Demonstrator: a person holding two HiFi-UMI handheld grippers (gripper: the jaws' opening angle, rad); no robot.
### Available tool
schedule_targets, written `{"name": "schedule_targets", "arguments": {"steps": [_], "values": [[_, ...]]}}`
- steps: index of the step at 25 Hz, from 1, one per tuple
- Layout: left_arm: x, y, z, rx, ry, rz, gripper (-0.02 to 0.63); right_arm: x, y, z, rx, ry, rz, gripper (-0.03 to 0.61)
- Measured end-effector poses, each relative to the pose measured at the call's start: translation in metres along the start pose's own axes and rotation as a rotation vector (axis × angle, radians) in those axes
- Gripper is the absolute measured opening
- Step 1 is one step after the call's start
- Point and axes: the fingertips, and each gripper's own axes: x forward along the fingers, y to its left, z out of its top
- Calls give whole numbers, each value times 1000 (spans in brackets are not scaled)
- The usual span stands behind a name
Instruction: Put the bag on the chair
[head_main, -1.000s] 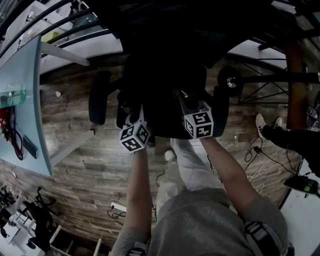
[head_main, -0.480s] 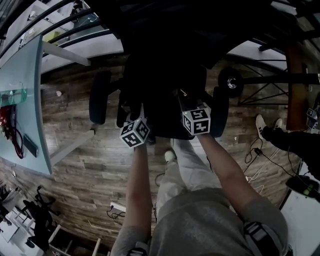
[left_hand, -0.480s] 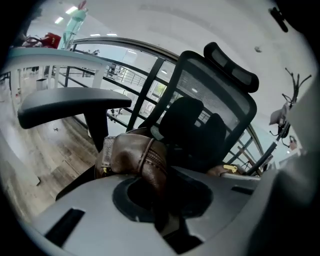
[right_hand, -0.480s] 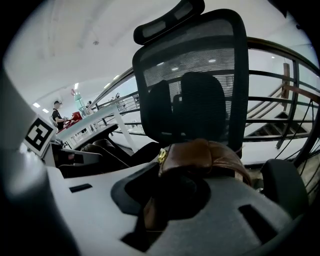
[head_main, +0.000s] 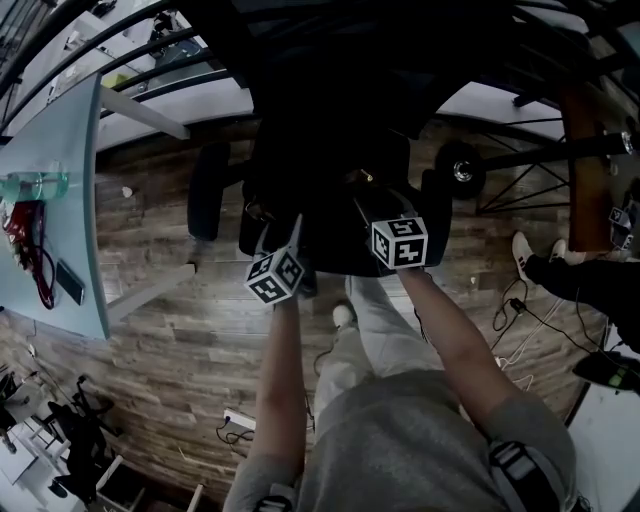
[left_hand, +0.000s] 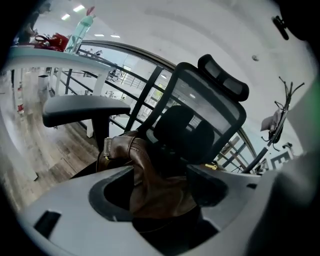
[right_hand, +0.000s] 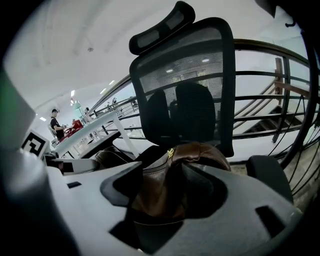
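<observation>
At 9 o'clock in the head view a pale tabletop (head_main: 62, 215) stands over the wooden floor (head_main: 170, 340); the dark chair (head_main: 330, 150) fills 12 o'clock. The left gripper (left_hand: 159, 172) points at the chair's mesh backrest, an armrest (left_hand: 82, 107) at its 10 o'clock; its fingers (left_hand: 70, 200) are opening, with a fold of the brown leather bag (left_hand: 127, 150) between them and a dark gap along the left finger. The bag sits over the seat, in front of the backrest. The right gripper (right_hand: 161, 170) faces the same backrest; its fingers (right_hand: 235, 195) are opening too, with the bag's zipped top edge loose between them.
</observation>
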Motion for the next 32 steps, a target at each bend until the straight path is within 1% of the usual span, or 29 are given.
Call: {"name": "schedule_targets", "arguments": {"steps": [5,10,16,18,21,25,28,32], "values": [[-34,-21,13,15,-55,-19,302,-37,10,14,-26,-69,-14,210],[-67,-38,26,16,-95,-67,290,-71,38,32,-49,-134,29,201],[-116,-62,33,45,-138,-100,198,-124,72,44,-89,-204,58,140],[-133,-73,36,51,-156,-117,159,-142,82,47,-90,-222,70,106],[-158,-88,38,75,-176,-141,118,-168,96,50,-86,-247,83,61],[-190,-104,37,115,-188,-137,56,-202,114,48,-104,-263,104,37],[-215,-113,35,126,-191,-139,33,-226,126,44,-121,-264,117,25],[-241,-125,30,118,-192,-158,23,-256,135,44,-123,-294,128,18]]}}
